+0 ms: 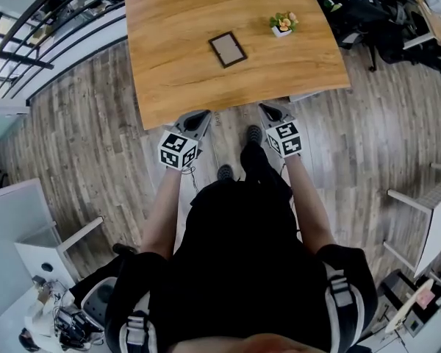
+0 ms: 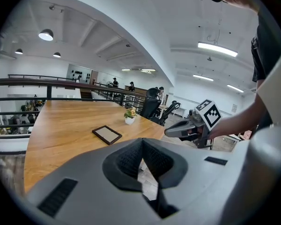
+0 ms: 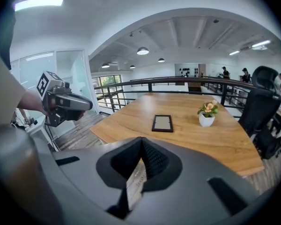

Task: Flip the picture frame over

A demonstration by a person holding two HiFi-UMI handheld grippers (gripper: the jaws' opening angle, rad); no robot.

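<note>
Head view, 1 pic frame (image 1: 227, 49), 1 plant (image 1: 283, 24)

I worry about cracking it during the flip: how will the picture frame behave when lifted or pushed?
The picture frame looks thin and rigid, so it likely lifts as one stiff piece. Lying flat on the smooth table, it will probably slide rather than tip. Its pale centre may be glass, so fragile.

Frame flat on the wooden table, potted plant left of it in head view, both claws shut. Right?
No. The head view shows the potted plant right of the picture frame, not left. Rest stands: frame flat on the table, left claw and right claw shut.
</note>
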